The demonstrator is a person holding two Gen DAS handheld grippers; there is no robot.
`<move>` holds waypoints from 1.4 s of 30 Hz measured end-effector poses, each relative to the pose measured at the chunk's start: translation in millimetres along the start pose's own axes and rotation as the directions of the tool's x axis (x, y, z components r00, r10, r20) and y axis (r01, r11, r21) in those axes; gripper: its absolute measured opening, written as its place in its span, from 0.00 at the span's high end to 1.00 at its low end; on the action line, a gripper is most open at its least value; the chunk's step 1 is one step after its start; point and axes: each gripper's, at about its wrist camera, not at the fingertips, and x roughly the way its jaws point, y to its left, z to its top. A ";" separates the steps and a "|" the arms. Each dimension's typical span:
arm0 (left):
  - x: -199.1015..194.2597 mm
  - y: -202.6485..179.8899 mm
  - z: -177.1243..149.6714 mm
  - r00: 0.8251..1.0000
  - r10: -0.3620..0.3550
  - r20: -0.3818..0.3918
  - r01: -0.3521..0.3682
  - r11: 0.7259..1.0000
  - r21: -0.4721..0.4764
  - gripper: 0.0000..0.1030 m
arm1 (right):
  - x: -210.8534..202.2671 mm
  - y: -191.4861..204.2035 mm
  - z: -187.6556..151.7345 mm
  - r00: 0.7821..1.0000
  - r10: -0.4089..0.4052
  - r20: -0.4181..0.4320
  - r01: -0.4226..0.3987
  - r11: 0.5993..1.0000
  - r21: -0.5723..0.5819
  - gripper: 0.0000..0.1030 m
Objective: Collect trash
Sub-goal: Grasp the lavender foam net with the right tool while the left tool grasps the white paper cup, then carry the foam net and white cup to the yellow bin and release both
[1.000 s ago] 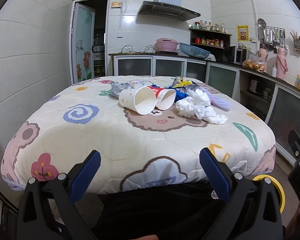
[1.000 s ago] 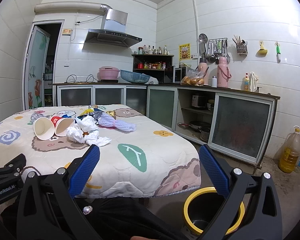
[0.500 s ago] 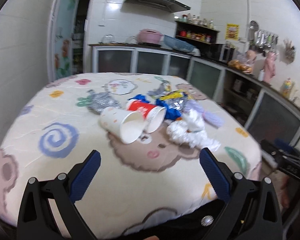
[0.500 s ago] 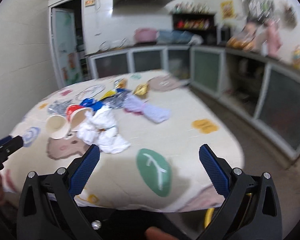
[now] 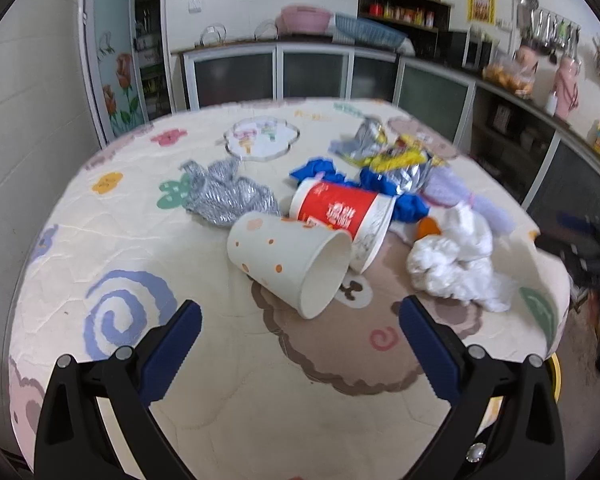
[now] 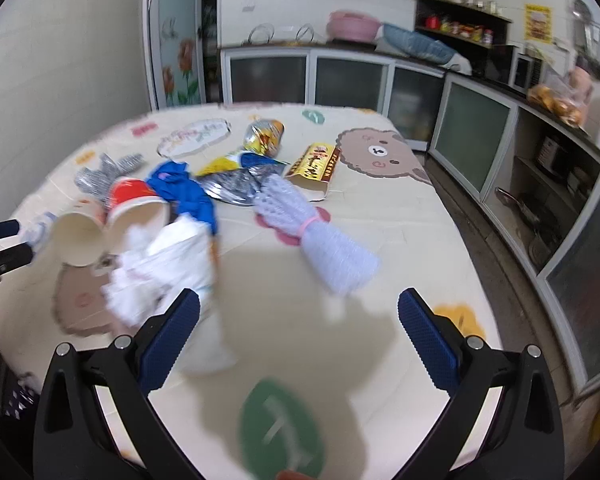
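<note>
Left gripper [image 5: 300, 316] and right gripper [image 6: 299, 312] spread wide, holding nothing; on the quilted table [image 5: 80, 240], dotted paper cup [image 5: 288, 262] and red cup [image 5: 342, 216] tipped over, touching, visibly hollow; red cup's and yellow carton's [image 6: 314, 166] print unreadable.

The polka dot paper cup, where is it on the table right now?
In the left wrist view the polka dot paper cup lies on its side mid-table, mouth toward the camera, against the red cup behind it, with the crumpled white bag to its right.
</note>
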 end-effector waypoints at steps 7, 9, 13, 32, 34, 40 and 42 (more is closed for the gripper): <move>32.2 12.4 9.9 0.996 0.018 -0.082 -0.023 0.998 -0.061 0.07 | 55.4 -22.7 41.1 0.995 -0.012 -0.100 0.003 0.996 -0.091 0.08; 42.4 16.9 11.6 0.994 0.014 -0.109 -0.024 0.995 -0.095 0.07 | 66.5 -26.9 48.5 0.994 -0.006 -0.111 -0.006 0.995 -0.103 0.08; 58.0 21.1 16.8 0.991 0.030 -0.132 -0.048 0.989 -0.141 0.07 | 93.2 -26.1 57.9 0.987 -0.008 -0.163 -0.017 0.989 -0.149 0.08; 94.0 36.9 19.6 0.979 -0.052 -0.195 0.003 0.970 -0.244 0.77 | 133.6 -10.3 54.1 0.958 0.011 -0.286 -0.067 0.980 -0.186 0.68; 91.2 40.6 18.9 0.981 -0.065 -0.185 0.015 0.965 -0.261 0.87 | 130.7 -9.7 53.1 0.960 0.016 -0.280 -0.067 0.982 -0.174 0.69; 72.6 43.5 21.4 0.986 -0.112 -0.125 0.074 0.957 -0.279 0.96 | 111.4 -13.4 52.5 0.969 0.034 -0.244 -0.071 0.987 -0.144 0.71; 64.7 42.1 21.4 0.987 -0.116 -0.110 0.081 0.958 -0.276 0.96 | 102.9 -14.5 51.9 0.973 0.035 -0.230 -0.068 0.988 -0.141 0.71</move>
